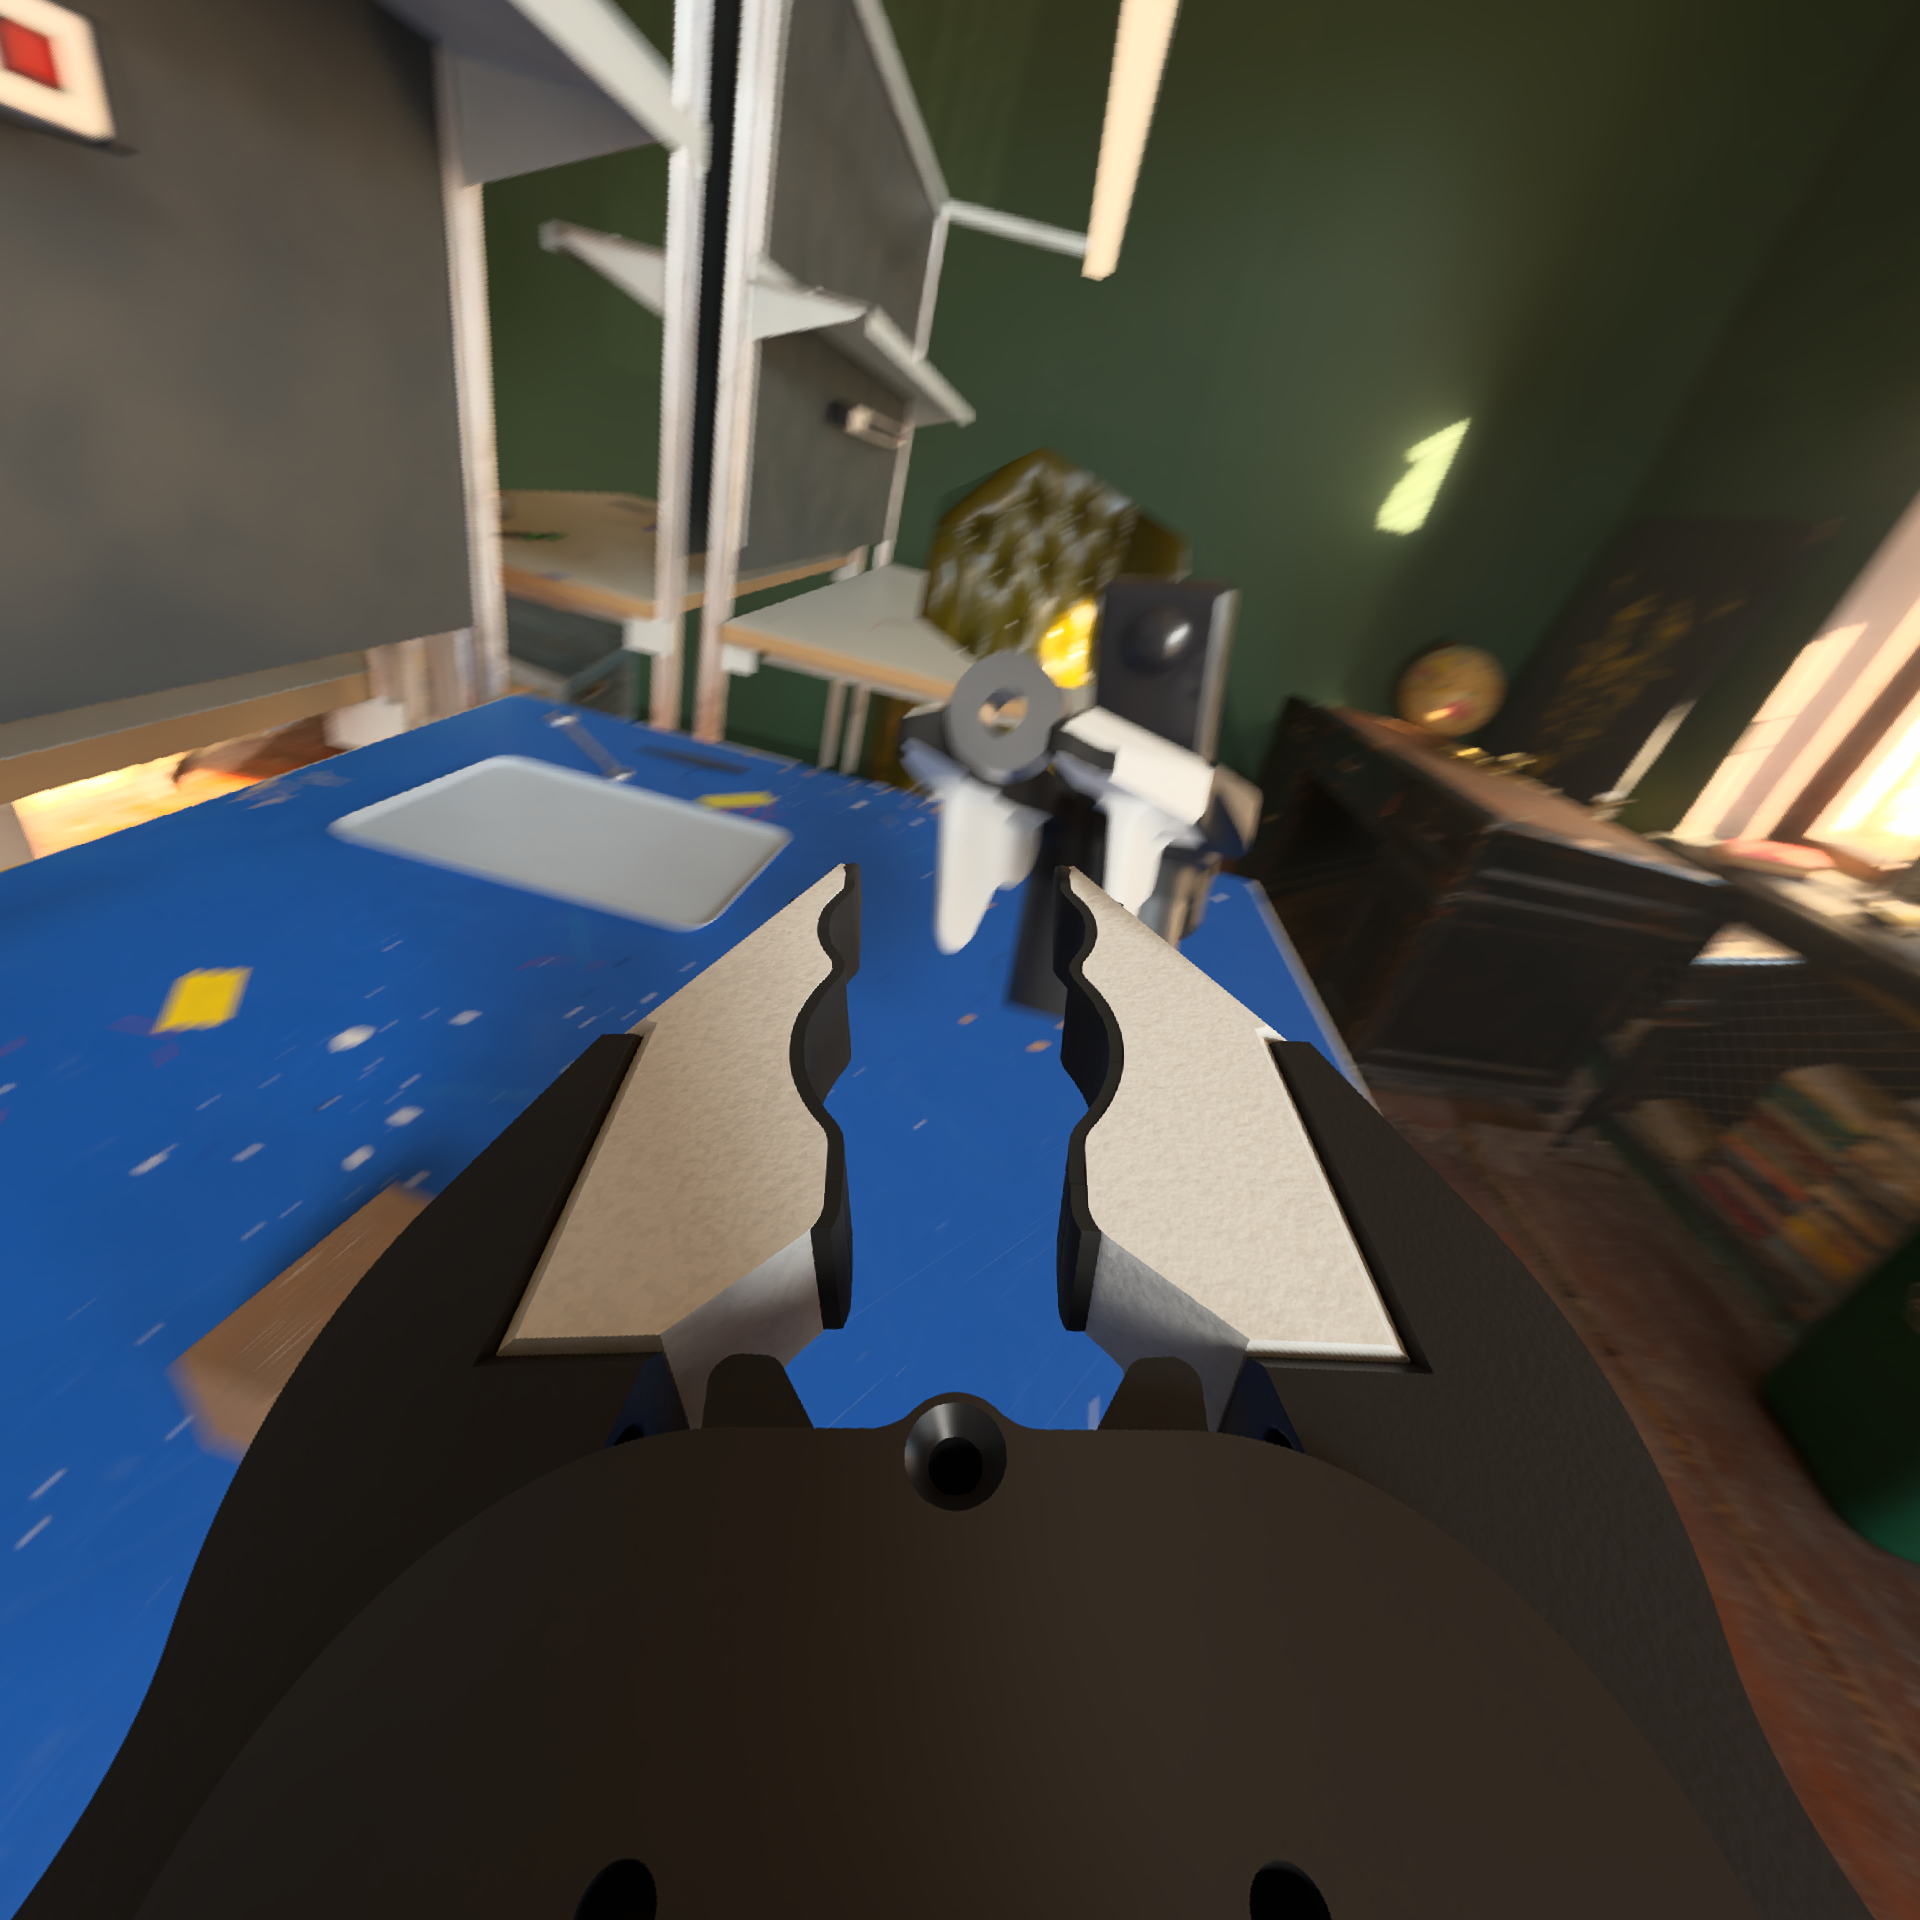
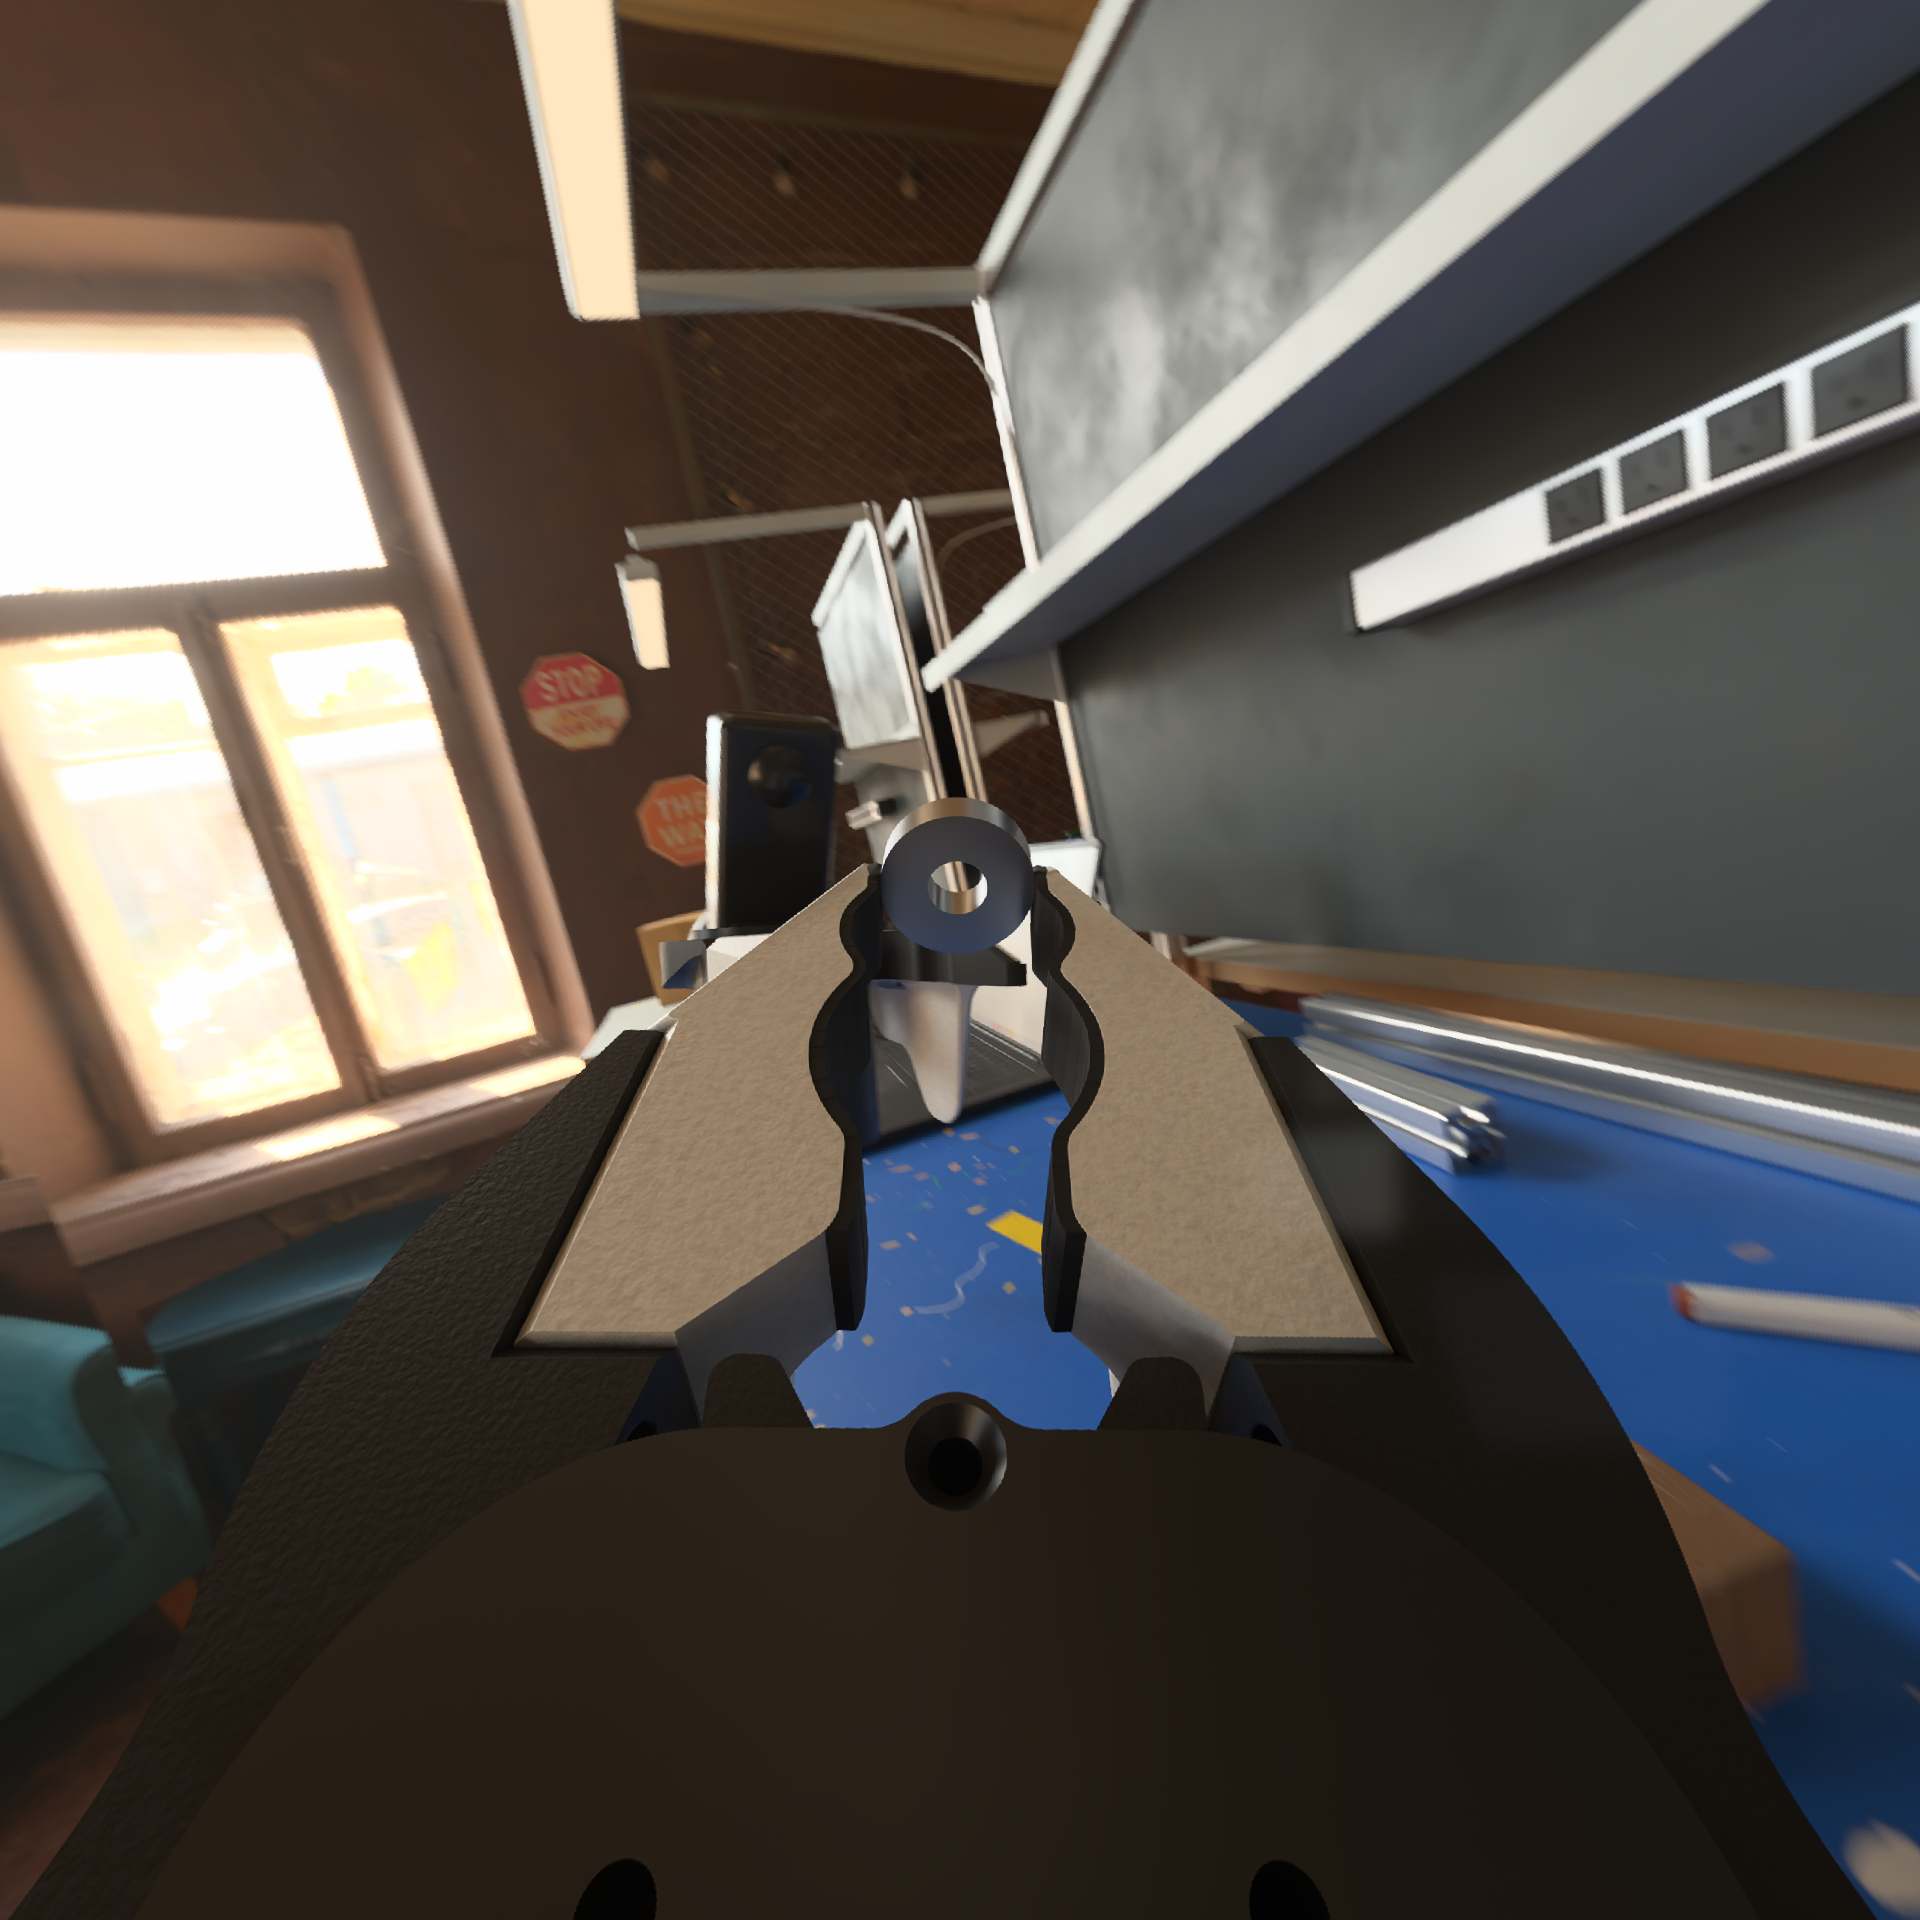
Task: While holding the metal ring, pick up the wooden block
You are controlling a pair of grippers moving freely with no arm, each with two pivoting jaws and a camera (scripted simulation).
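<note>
My left gripper is open and empty, tilted above the blue table. The wooden block lies on the table at its lower left, partly hidden behind the gripper body. My right gripper is shut on the metal ring, a grey washer held at the fingertips above the table. The block also shows low on the right in the right wrist view. In the left wrist view the right gripper with the ring faces me, over the table's far right edge.
A white tray lies at the far side of the table with a wrench behind it. Aluminium rails lie along the back wall and a white marker lies near them. The table edge drops off by a dark cabinet.
</note>
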